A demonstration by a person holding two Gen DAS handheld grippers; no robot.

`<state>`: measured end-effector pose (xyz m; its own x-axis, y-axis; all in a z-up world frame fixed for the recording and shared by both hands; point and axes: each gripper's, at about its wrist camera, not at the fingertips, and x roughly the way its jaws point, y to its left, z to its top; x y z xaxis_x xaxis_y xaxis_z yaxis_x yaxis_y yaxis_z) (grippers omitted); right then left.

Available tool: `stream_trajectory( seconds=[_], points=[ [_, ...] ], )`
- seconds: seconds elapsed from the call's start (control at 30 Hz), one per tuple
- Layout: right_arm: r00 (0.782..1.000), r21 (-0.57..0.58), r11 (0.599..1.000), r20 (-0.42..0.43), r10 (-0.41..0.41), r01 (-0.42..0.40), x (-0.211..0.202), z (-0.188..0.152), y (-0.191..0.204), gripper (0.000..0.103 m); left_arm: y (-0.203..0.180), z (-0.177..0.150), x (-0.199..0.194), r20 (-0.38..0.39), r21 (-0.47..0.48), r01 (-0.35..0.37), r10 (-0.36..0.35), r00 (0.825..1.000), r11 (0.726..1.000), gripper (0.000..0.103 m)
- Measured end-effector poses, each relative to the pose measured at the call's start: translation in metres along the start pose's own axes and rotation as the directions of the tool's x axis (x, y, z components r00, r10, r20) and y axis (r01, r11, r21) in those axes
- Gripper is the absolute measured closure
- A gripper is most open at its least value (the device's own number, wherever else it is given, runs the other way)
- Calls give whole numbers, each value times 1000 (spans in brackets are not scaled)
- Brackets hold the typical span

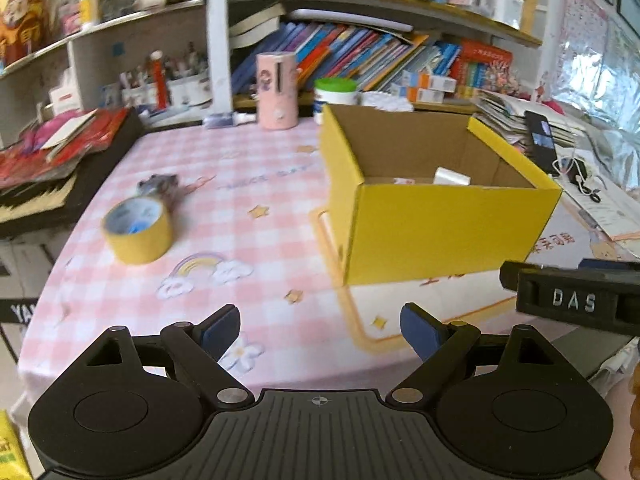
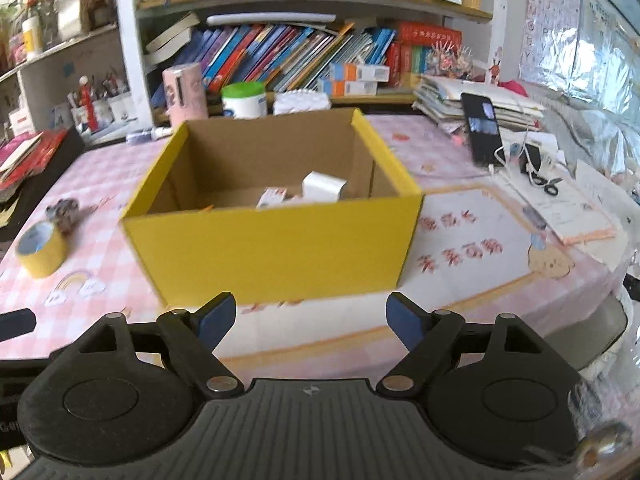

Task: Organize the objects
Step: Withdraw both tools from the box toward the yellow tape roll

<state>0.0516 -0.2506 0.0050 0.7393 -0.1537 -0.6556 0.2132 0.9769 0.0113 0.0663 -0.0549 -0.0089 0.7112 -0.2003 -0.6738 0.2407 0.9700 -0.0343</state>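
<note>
Both your grippers sit low at the near edge of the counter (image 2: 480, 240), level and pointing forward; left gripper (image 1: 320, 330) has its fingers spread wide with nothing between them, right gripper (image 2: 312, 316) likewise apart and empty. Just ahead of the right one is the yellow box (image 2: 276, 248), open top, a white block (image 2: 323, 187) and a small carton (image 2: 272, 197) already inside. Left of the box, well apart from it, the tape roll (image 1: 138, 229) lies flat on the counter. Judging it light, stiff, not fragile, a bit slick on the outer wrap; pinch across the ring wall, one finger through the core. Just beyond the roll is a small grey object (image 1: 158, 185), too blurred to name
</note>
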Motion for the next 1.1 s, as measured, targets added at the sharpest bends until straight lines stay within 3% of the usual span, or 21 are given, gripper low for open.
stream_trajectory(
  seconds=[0.47,1.1],
  points=[
    [995,-74,994,-51,80,-84,-34,-42,68,17,53,-35,-43,-20,-28,-77,76,997,997,13],
    [992,-120,985,-32,125,-128,-56,-52,125,13,101,-49,-72,8,-57,-161,162,987,985,13]
  ],
)
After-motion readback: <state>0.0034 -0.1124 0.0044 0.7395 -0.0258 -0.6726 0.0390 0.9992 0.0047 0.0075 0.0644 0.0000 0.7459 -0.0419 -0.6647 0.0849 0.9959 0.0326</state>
